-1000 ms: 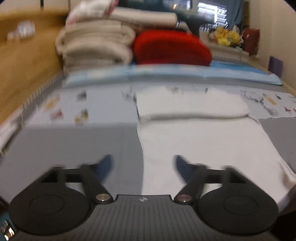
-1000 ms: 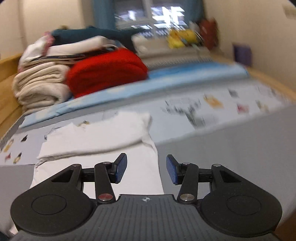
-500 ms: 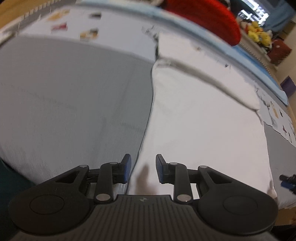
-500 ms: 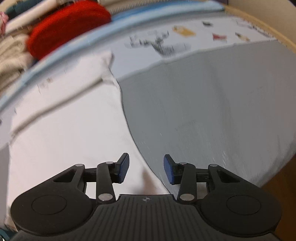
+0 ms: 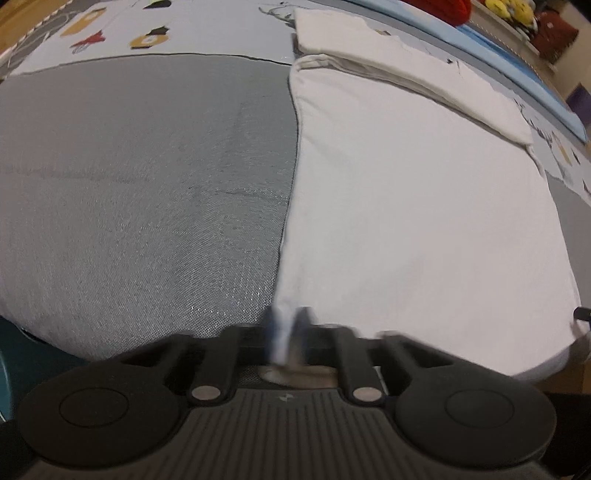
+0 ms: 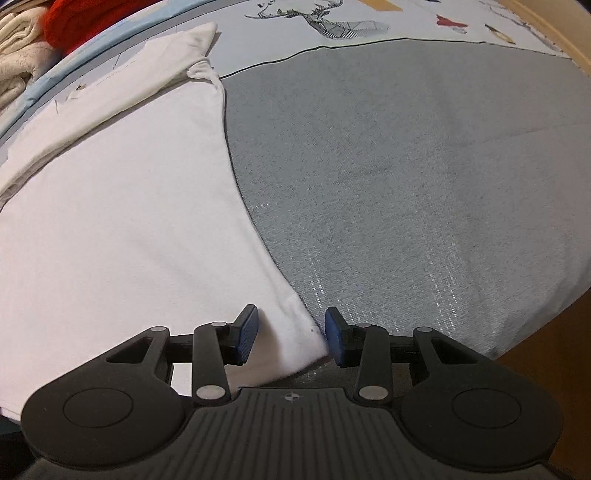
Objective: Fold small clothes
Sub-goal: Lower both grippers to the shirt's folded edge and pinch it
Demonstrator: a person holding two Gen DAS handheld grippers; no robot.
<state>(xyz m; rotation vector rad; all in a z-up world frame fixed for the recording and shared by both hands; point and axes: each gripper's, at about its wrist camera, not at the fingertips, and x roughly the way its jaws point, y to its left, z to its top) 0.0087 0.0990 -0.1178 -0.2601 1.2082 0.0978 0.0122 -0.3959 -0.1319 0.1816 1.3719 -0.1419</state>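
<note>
Left wrist view: my left gripper (image 5: 286, 332) points steeply down at the near left corner of the white garment (image 5: 406, 206). Jaws have just been closing and are now pressed together, pinching a raised fold of the garment's left edge; white cloth shows between the blurred pads. Garment lies flat on the grey bedspread (image 5: 140, 184), far end already folded back toward me into a thicker band. Printed sheet (image 5: 147, 26) with small animal figures lies beyond the grey area.

Right wrist view: my right gripper (image 6: 291, 338) sits over the garment's near right corner (image 6: 110, 221). Jaws have been closing a little but stand spread, blue pads (image 6: 246, 334) apart. Corner of the cloth lies between them; left pad over the white fabric, right pad just past the edge over the grey bedspread (image 6: 406, 166). Can't tell whether either pad touches the cloth. Red blanket (image 6: 81, 18) and cream folded blankets (image 6: 14, 70) are stacked at the far left, well apart from the garment.
</note>
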